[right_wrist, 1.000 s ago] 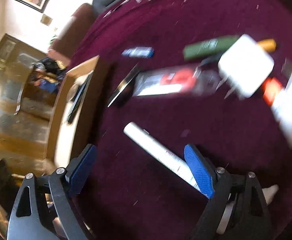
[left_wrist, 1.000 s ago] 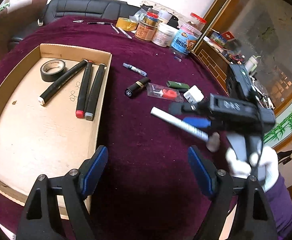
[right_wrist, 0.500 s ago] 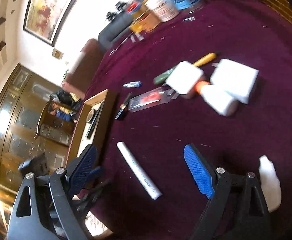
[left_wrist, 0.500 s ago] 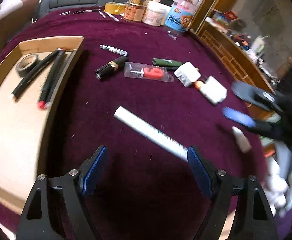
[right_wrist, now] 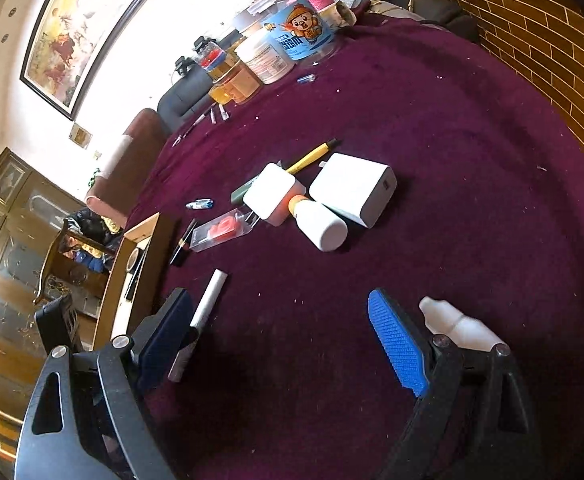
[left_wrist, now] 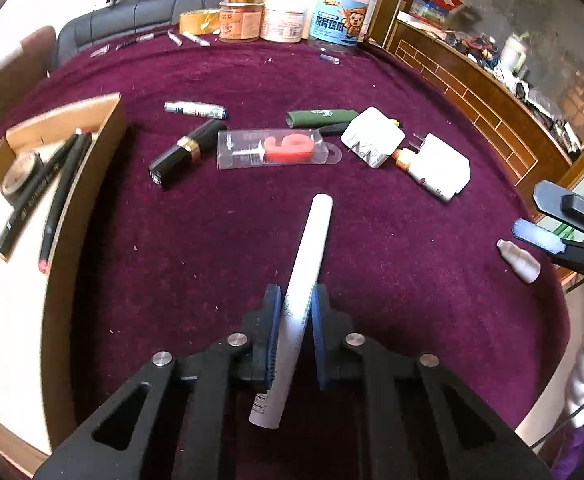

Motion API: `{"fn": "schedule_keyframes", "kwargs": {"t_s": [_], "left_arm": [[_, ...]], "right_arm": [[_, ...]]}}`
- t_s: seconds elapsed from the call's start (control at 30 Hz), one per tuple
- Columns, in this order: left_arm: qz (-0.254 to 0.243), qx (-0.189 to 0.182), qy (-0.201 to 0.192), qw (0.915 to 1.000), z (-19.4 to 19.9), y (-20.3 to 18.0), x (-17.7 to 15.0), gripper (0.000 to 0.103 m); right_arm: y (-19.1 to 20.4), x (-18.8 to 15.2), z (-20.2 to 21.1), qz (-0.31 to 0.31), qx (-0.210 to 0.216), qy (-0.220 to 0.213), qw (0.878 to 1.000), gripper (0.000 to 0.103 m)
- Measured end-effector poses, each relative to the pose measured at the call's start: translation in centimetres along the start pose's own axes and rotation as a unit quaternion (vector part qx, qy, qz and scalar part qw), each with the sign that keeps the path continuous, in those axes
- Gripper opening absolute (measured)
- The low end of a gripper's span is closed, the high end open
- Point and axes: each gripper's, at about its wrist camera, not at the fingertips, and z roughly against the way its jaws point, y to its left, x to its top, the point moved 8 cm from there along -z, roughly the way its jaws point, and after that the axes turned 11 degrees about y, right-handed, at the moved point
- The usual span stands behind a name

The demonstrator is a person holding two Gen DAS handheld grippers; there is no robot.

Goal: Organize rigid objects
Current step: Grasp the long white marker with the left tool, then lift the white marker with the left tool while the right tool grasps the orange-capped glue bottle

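Between left fingers (left_wrist: 272, 320), white tube (left_wrist: 308, 264) sits clamped.

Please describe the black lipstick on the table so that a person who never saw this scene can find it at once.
Start at the cardboard tray on the purple cloth. Just to its right, beside the clear packet with a red number candle, lies the lipstick. It is the only glossy black case with a gold band around its middle.

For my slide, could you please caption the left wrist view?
Left gripper shut on white tube over burgundy tablecloth, cardboard tray alongside.
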Motion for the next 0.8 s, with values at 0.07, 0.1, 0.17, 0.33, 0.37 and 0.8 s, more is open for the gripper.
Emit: {"fn": "schedule_keyframes", "kwargs": {"t_s": [0.07, 0.1, 0.17, 0.33, 0.37, 0.8], "left_arm": [[0.000, 0.008, -0.009, 0.9999, -0.1, -0.3, 0.2, 0.025], [-0.008, 0.014, -0.012, 0.9998, 0.0, -0.6, 0.2, 0.029], [-0.035, 0.042, -0.018, 0.9983, -0.1, -1.4, 0.5, 0.029], [-0.034, 0.000, -0.016, 0.9993, 0.6, -1.2, -0.2, 0.011], [-0.030, -0.011, -0.020, 0.9993, 1.2, -0.9, -0.5, 0.011], [0.015, -0.130, -0.080, 0.9883, 9.4, 3.6, -2.5, 0.011]], "right_arm": [[0.1, 0.3, -0.3, 0.006, -0.013, -0.003, 1.000, 0.090], [0.3, 0.6, -0.6, 0.013, -0.024, -0.004, 1.000, 0.090], [0.6, 0.9, -1.0, 0.023, -0.040, -0.004, 0.999, 0.090], [2.2, 2.0, -1.7, 0.069, -0.076, 0.001, 0.995, 0.090], [2.4, 2.3, -2.0, 0.083, -0.086, 0.005, 0.993, 0.090], [2.4, 4.6, -7.7, 0.141, -0.200, 0.066, 0.967, 0.049]]}}
